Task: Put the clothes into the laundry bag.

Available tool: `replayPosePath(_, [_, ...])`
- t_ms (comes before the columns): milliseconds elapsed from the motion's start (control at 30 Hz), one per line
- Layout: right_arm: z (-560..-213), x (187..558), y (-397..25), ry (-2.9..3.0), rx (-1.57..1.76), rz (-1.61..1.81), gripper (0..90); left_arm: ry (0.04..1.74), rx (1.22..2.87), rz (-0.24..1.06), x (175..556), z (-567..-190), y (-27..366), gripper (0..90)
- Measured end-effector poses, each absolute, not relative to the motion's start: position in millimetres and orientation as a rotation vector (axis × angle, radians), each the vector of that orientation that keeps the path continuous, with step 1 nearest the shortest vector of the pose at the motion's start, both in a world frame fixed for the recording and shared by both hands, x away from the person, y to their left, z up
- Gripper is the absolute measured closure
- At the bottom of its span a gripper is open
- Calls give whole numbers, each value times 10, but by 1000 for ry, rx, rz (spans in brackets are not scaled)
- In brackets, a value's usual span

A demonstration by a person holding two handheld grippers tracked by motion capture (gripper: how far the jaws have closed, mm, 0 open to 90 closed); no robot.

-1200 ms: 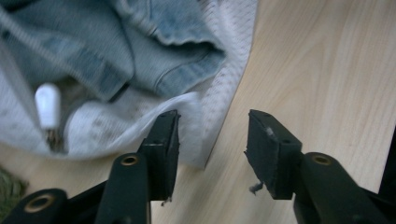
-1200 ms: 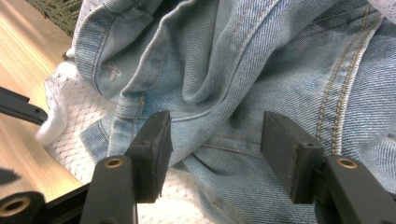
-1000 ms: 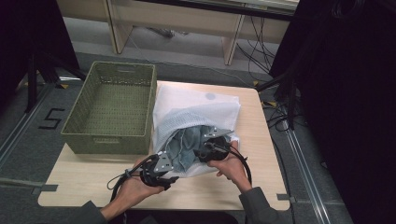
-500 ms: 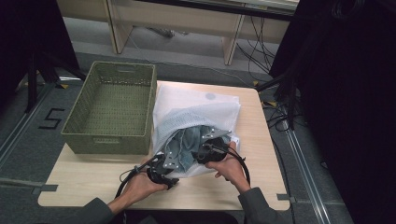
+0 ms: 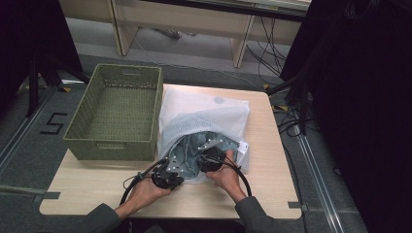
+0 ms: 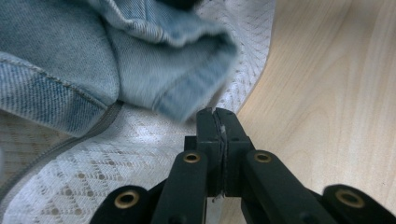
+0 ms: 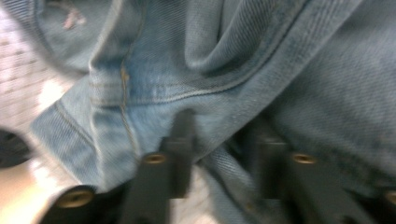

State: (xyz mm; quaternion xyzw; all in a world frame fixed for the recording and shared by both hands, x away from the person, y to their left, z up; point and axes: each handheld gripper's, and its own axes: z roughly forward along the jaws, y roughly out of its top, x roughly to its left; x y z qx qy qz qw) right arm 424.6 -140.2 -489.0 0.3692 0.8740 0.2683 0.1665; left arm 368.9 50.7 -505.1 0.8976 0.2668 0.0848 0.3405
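Tabletop [image 5: 272, 194] carries a green basket [image 5: 116, 114] at its left edge and a white mesh laundry bag [image 5: 204, 109] mid-front, denim jeans [image 5: 192, 148] bunched in its mouth. Left hand-held gripper [image 6: 217, 122] clamps the bag's rim, likely holding it open; right hand-held gripper [image 7: 222, 135], jaws apart, straddles a denim fold.

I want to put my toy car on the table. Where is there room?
The bare wood along the table's front left edge, below the green basket, is free. So is the strip right of the white mesh bag. It is crowded where both hands work at the jeans.
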Motion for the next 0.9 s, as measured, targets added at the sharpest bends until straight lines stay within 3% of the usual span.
replayPosePath(133, [-4881, 4355, -1322, 2402, 1015, 738, 846, 674, 2360, 214, 3679, -5039, 513, 890])
replayPosePath(433, [-4896, 4826, -1421, 2261, 1113, 765, 854, 639, 2393, 207, 3664, -5023, 538, 890])
replayPosePath(633, [-4804, 4780, -1553, 2361, 1157, 882, 719, 627, 2414, 181, 3673, -5007, 569, 888])
replayPosePath(667, [-4747, 4744, -1588, 2371, 1157, 913, 702, 679, 2388, 160, 3651, -5016, 559, 887])
replayPosePath(900, [-4315, 4543, -1938, 2344, 1161, 1078, 601, 613, 2469, 173, 3677, -4966, 610, 856])
